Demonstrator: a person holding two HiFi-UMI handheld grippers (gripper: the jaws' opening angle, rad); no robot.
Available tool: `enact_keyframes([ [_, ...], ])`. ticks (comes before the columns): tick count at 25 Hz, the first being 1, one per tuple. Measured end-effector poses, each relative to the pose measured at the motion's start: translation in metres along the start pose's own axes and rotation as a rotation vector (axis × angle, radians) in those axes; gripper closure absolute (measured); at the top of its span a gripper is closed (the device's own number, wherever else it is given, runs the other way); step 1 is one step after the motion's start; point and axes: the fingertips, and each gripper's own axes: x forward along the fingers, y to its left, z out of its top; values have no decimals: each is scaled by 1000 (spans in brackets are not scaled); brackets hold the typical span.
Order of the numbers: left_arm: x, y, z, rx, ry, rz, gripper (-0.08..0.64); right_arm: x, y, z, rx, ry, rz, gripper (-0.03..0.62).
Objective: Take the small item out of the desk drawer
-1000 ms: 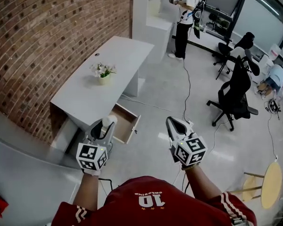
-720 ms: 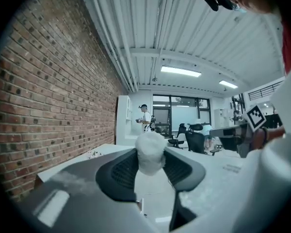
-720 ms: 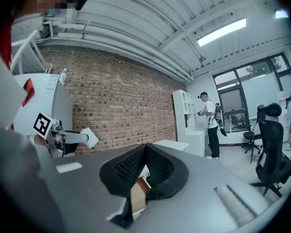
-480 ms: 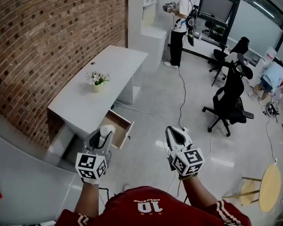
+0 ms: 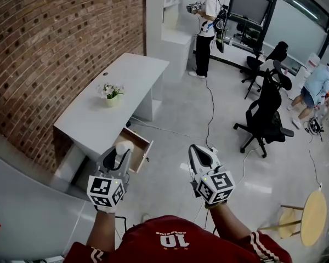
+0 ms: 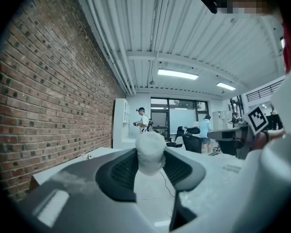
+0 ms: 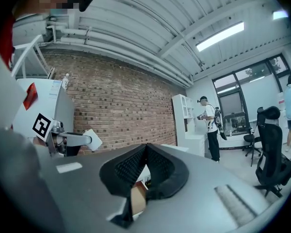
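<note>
A small white fluffy ball (image 6: pixel 150 145) was gripped by the left tool (image 6: pixel 149 158) near the grey table's (image 5: pixel 101 111) open wooden drawer (image 5: pixel 140 146), while the right tool (image 7: pixel 145 148) was closed and empty.

The small item (image 6: pixel 150 153) is a roundish, fuzzy white lump, pinched upright between the jaws of the left gripper (image 5: pixel 122 150) and lifted clear of the desk drawer (image 5: pixel 140 151). The drawer stands pulled out from the grey desk (image 5: pixel 109 114), its wood-coloured inside showing.
</note>
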Motion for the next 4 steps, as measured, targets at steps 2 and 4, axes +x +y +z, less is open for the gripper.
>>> enact_keyframes([
  [2,-2,-1,3,4,-14,21,394,-2,-3,2,4,-1,-11,594],
  [4,-4,-1,5,13,-26,41,394,-4,-6,3,8,-1,-17,594],
])
